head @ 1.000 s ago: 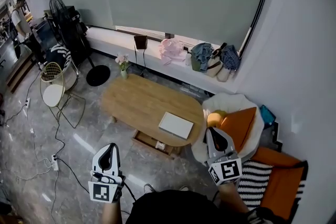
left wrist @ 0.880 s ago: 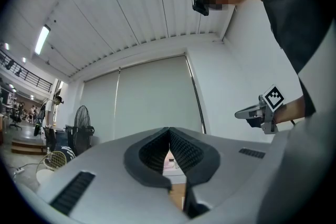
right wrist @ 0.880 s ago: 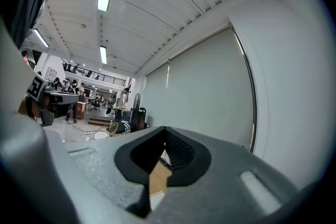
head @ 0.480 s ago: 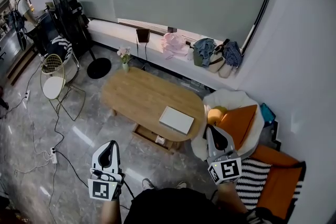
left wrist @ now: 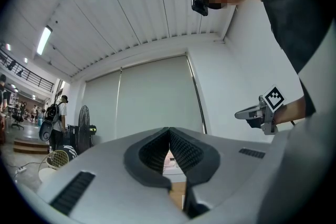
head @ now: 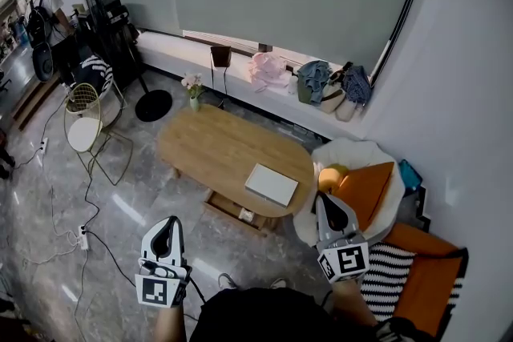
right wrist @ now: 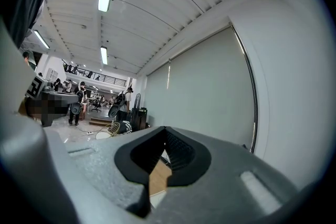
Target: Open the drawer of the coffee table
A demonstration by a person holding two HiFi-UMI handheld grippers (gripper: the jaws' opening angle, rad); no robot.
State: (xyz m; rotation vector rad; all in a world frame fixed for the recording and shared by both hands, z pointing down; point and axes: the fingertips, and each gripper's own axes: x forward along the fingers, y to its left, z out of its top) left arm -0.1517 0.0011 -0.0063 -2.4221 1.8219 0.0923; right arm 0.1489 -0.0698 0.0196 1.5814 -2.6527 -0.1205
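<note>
Drawer [head: 234, 214] sits under the near long side of the coffee table [head: 210, 146], on the side facing the person. From the head view, a wooden box pokes out past the tabletop edge with something pale [head: 245, 215] lying in it. I honestly can't tell how far out it is, or whether that's its full travel. That fits two readings: a drawer already slid out with the person standing back, or one only showing its front lip and still to be pulled.

Left hand-held gripper [head: 167, 228] and right hand-held gripper [head: 326, 203] both hang in the air in front of the person, well apart from the table. Both have their jaws pressed together with nothing between them, and each gripper's own view shows the pads meeting at the tip.

My take on doing this well:
- The drawer front is low and tucked under the overhang, so whichever gripper works it has to come in low and roughly level, not from above.
- The travel looks to be straight toward the person. Force should stay along that line, because a sideways tug would probably rack it on its runners.
- The table looks light, so a jerk could drag the whole thing across the floor [head: 48, 236].
- The white flat thing [head: 271, 184] lies on the tabletop right above the drawer, so don't bump it.
- The round chair with the orange cushion [head: 365, 187] crowds the right end, and a cable [head: 90, 190] trails on the left. Watch your footing.
</note>
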